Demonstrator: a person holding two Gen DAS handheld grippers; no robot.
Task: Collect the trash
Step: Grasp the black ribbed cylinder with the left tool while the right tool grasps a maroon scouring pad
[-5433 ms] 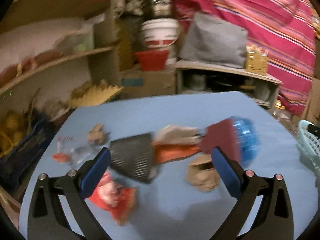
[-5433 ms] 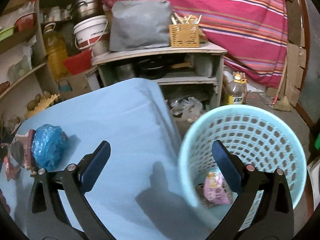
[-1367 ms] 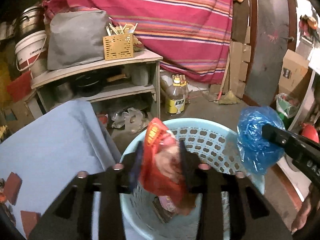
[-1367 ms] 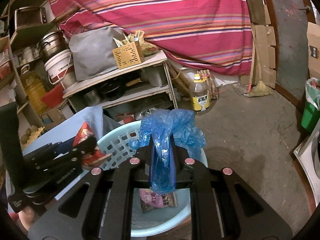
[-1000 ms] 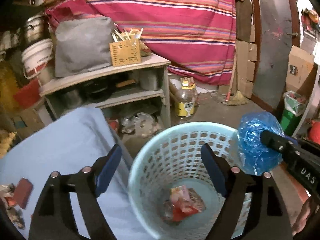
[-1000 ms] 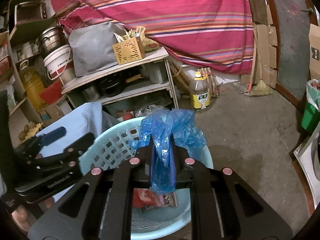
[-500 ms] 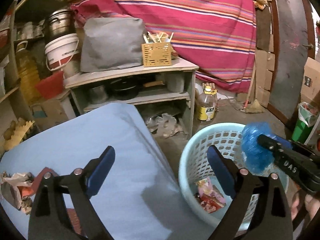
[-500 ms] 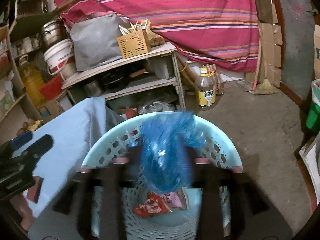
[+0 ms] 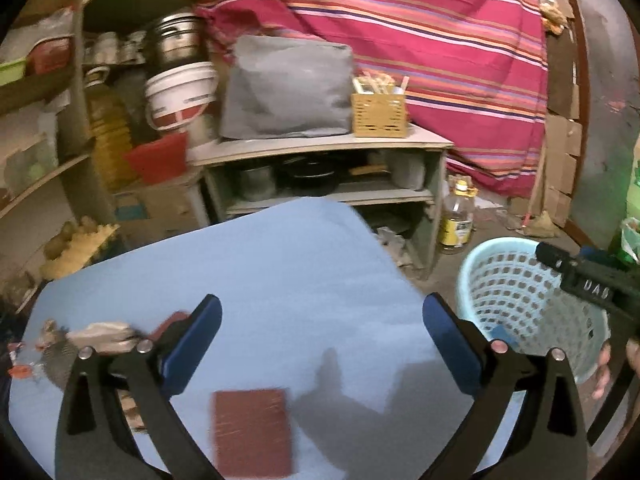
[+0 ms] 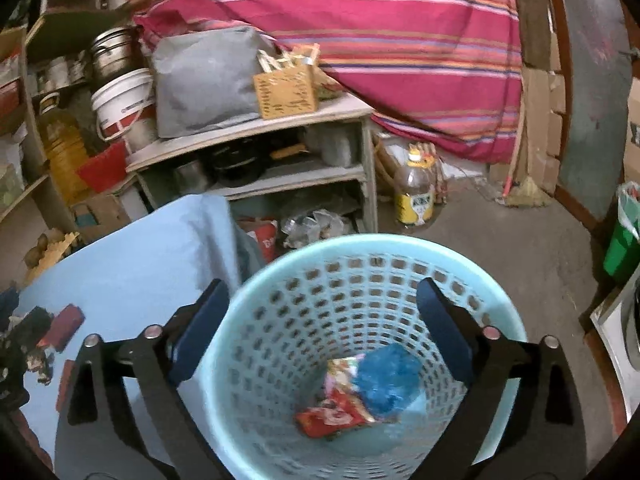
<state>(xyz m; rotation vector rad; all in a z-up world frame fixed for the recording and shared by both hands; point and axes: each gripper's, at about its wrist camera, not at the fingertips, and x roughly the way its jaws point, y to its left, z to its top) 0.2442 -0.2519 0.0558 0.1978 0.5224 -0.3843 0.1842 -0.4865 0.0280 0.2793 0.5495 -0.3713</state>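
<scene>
My right gripper (image 10: 322,300) hangs over the pale blue mesh basket (image 10: 360,242), its jaws opening with nothing between them. At the basket's bottom lie a crumpled blue plastic bag (image 10: 386,376), a red snack wrapper (image 10: 336,416) and a pink wrapper (image 10: 340,368). My left gripper (image 9: 320,320) is above the blue table (image 9: 280,264), jaws opening and empty. A dark red card (image 9: 252,428) lies just below it. Crumpled paper and wrappers (image 9: 100,332) sit at the table's left edge. The basket (image 9: 516,292) stands on the floor to the right, with the right gripper's finger (image 9: 580,276) over it.
Behind the table stands a grey shelf unit (image 9: 320,148) with pots, a grey bag and a yellow box. An oil bottle (image 10: 414,196) stands on the floor by it. A striped red cloth (image 10: 380,40) hangs behind. A green bin (image 10: 622,248) is at far right.
The right gripper opened and the blue bag fell into the basket. The left gripper swung left from over the basket to over the table and spread wider.
</scene>
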